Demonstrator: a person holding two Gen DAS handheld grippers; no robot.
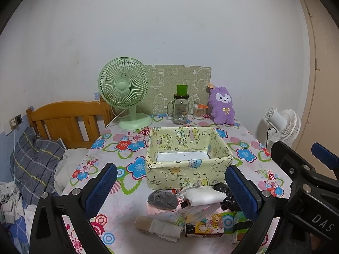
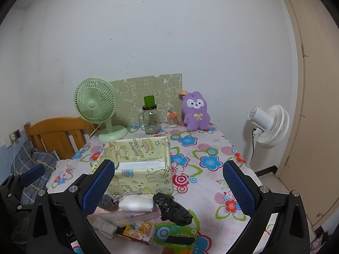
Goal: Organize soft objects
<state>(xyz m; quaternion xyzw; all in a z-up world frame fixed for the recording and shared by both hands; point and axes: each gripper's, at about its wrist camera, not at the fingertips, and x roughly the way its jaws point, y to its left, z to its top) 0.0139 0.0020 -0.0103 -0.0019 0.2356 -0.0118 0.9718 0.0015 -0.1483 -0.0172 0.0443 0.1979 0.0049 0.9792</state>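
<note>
Both tongs, left [image 1: 173,187] and right [image 2: 168,187], spread wide before "HAPPY BIRTHDAY" fabric box [image 1: 186,169].

Grey sock [image 1: 162,199], white pouch [image 1: 204,195], black bag [image 2: 172,208] heaped before empty yellow box [image 1: 186,169]

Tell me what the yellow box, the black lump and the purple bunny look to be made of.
Yellow box: seemingly cardboard wrapped in glossy cartoon-printed paper; its edges are creased and slightly crooked.
Black lump: thin plastic film, probably a bag; shiny and crumpled.
Purple bunny: fuzzy plush fabric, matte, with a small yellow bow.
</note>
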